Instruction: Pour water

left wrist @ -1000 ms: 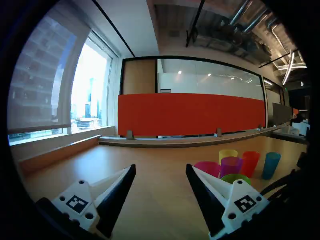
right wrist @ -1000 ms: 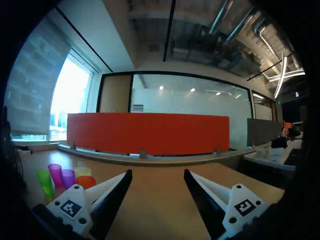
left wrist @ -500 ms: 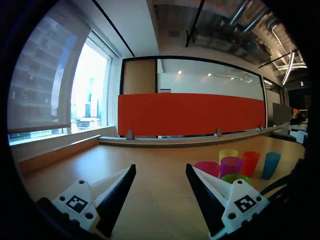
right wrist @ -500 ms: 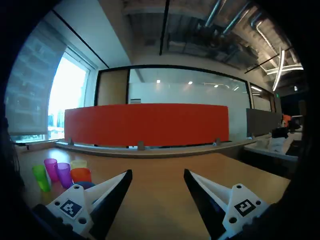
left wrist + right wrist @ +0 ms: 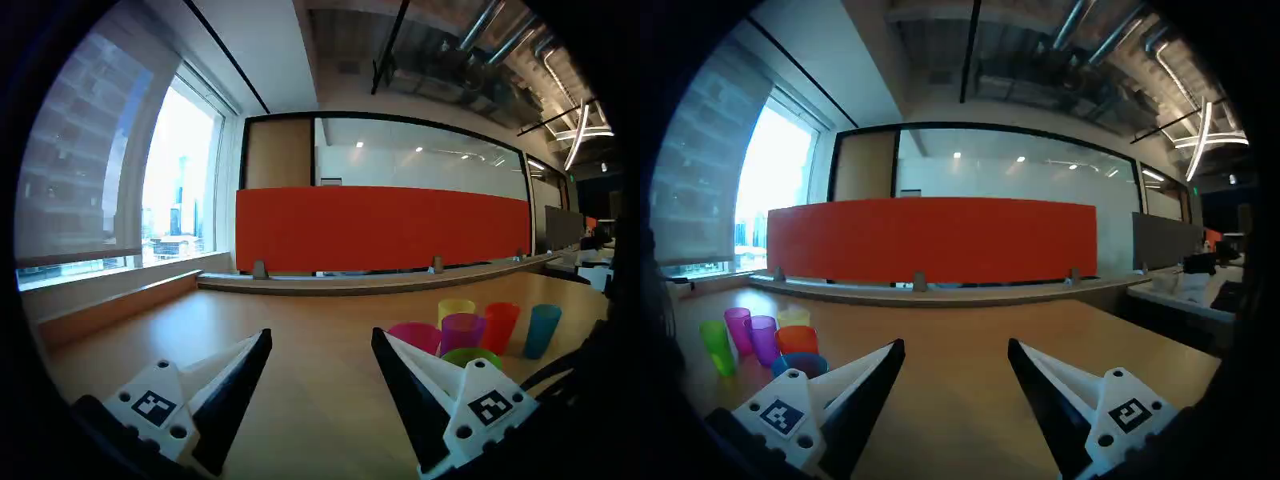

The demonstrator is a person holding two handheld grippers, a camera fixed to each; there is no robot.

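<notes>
Cups [image 5: 472, 328] of several colours are grouped on the wooden table [image 5: 304, 320], short of its far edge. The left gripper [image 5: 320, 376] is held apart and empty, as is the right gripper [image 5: 956, 380]; square coded markers [image 5: 154, 406] are carried on the fingers.

One table [image 5: 320, 316] carries six cups in all, bunched together near its front: one pink cup [image 5: 416, 336], one yellow cup [image 5: 456, 307], one purple cup [image 5: 462, 332], one orange cup [image 5: 502, 324], one blue cup [image 5: 542, 330] and one green cup [image 5: 469, 355]. One red screen [image 5: 376, 228] lines the far edge, on three grey feet [image 5: 918, 282]. One window [image 5: 180, 200] stands at the left.
</notes>
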